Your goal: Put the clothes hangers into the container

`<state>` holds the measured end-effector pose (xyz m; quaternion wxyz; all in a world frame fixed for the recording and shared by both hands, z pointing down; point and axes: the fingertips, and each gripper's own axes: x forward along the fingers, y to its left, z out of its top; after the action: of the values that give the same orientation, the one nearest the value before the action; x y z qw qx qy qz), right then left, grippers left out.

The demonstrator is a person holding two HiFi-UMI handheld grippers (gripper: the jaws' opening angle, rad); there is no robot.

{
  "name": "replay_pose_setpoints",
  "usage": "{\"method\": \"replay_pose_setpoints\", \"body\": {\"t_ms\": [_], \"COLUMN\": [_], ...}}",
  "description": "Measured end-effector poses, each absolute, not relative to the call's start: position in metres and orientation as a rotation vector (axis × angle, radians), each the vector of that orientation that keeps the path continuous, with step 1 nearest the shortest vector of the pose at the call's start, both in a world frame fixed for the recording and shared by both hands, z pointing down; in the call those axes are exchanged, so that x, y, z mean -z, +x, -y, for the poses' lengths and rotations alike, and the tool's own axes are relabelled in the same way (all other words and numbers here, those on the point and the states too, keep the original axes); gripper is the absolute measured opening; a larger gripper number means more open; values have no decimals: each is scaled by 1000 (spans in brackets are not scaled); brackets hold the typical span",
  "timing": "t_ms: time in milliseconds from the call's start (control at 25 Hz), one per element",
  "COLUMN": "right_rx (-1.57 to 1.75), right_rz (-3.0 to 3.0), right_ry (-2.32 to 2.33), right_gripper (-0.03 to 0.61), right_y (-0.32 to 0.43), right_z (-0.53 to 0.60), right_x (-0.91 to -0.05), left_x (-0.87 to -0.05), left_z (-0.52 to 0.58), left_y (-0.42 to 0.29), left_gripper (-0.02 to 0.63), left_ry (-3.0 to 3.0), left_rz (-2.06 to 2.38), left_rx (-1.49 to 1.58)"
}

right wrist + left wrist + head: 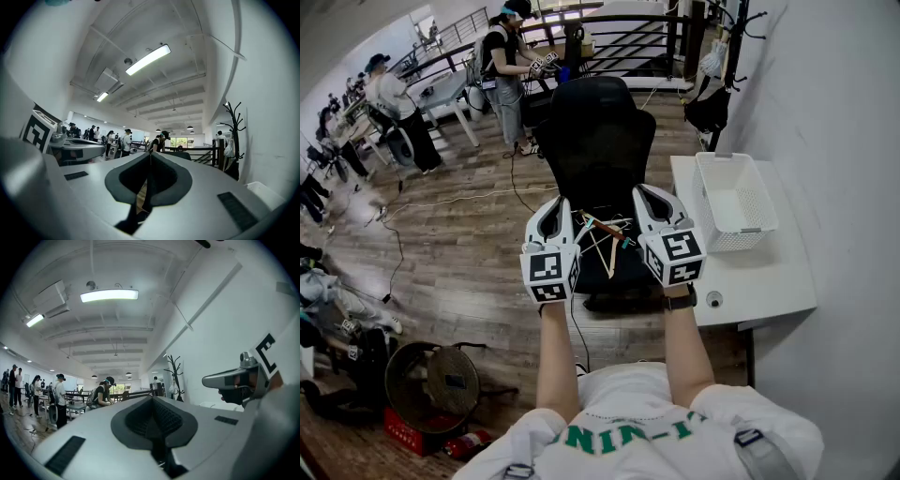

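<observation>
Several clothes hangers (605,240), wooden and coloured, lie in a loose pile on the seat of a black office chair (598,141). The container, a white plastic basket (733,202), stands on the white table (759,277) to the right and looks empty. Both grippers are held level above the front of the chair seat, side by side. My left gripper (554,210) is shut with nothing in it; its jaws meet in the left gripper view (152,398). My right gripper (650,197) is likewise shut and empty (151,154). Neither touches the hangers.
A coat rack (724,66) with a dark bag stands behind the table, by the white wall. A small round object (713,300) sits at the table's near edge. Cables cross the wood floor on the left. People work at tables far back (506,66). Bags and a round basket (441,380) lie at lower left.
</observation>
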<state>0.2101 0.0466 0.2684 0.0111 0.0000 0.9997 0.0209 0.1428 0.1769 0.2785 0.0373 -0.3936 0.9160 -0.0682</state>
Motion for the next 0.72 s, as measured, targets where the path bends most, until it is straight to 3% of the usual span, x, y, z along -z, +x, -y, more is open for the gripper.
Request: {"method": "replay_pose_setpoints", "body": {"t_ms": [400,720], "right_rx": [2,61], "right_rz": [-3149,-3128], "right_ry": [84,254], "right_gripper": [20,18], "right_y": [247,235], "right_z": [-10,1], "right_x": [-287,-301], "left_x": [-300,-324], "left_z": [-138,-133], "left_y": [184,163], "left_gripper": [15,15], "left_ry": [-1172,-1031], "left_rz": [-2883,-3015], "left_rx": [171,199]}}
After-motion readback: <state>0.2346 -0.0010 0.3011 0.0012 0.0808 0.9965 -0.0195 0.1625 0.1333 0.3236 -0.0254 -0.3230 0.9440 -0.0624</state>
